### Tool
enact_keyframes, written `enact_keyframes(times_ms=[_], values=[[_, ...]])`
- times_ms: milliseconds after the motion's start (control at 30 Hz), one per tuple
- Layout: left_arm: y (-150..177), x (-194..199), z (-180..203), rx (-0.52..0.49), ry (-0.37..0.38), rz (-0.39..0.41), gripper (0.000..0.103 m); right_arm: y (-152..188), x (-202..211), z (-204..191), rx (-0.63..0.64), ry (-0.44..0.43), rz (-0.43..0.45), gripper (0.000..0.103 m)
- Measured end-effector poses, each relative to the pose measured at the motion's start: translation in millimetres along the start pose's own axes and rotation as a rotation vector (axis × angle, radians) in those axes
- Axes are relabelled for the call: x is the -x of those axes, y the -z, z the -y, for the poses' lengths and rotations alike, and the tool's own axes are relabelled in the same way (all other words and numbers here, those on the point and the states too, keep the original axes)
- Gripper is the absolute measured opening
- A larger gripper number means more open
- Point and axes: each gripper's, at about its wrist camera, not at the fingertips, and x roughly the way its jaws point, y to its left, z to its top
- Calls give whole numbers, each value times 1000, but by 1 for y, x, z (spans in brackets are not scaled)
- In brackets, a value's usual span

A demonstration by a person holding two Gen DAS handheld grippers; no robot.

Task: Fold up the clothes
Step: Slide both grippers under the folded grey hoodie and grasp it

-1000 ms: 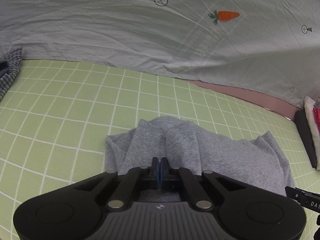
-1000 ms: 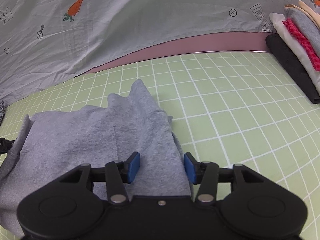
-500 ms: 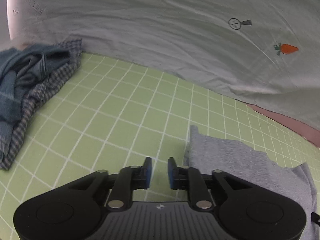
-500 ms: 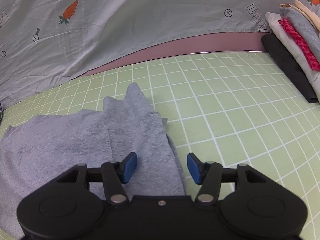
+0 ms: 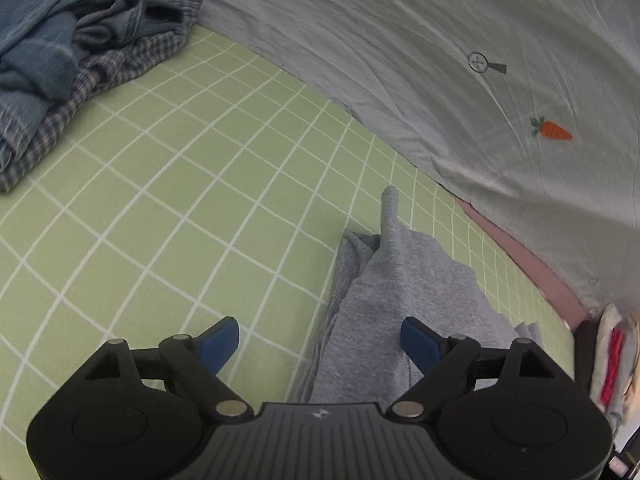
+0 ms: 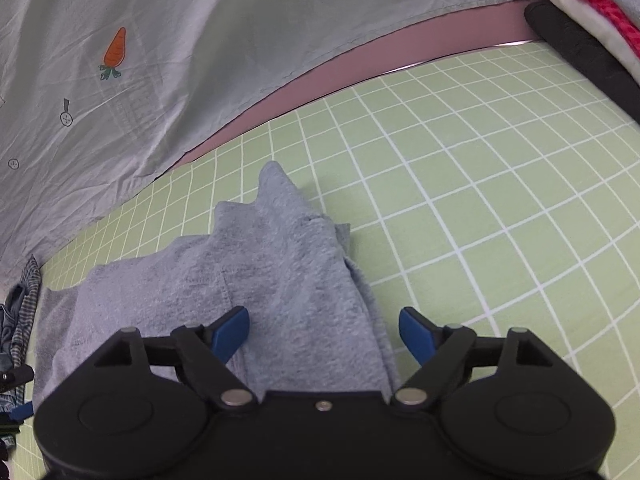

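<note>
A grey knit garment (image 5: 396, 280) lies partly folded on the green grid mat (image 5: 168, 208); it also shows in the right wrist view (image 6: 272, 264). My left gripper (image 5: 320, 344) is open and empty over the garment's left edge, its right finger above the cloth. My right gripper (image 6: 324, 330) is open and empty over the garment's right edge, holding nothing. A pointed corner of the garment sticks out toward the far side.
A pile of blue and checked clothes (image 5: 68, 64) lies at the far left. A grey sheet with a carrot print (image 5: 550, 130) hangs behind the mat. A stack of folded clothes (image 6: 592, 12) sits at the far right, on a black garment.
My left gripper let go of the grey garment, opened wide and swung left, then back over its left edge. My right gripper opened wider and stayed over the right edge.
</note>
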Motion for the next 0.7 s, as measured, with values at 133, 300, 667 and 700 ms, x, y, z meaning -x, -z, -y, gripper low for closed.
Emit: enact_keyframes(times_ms=[133, 300, 667, 700], values=[[9, -11, 3, 8, 59, -55, 94, 0, -2, 6, -46, -45, -16, 83], [23, -35, 28, -77, 86, -122, 99, -1, -7, 11, -99, -114, -36, 89], [44, -51, 70, -200, 90, -178, 96, 7, -26, -39, 31, -292, -150, 103], [48, -49, 74, -207, 81, -183, 78, 9, -27, -44, 29, -313, -167, 103]])
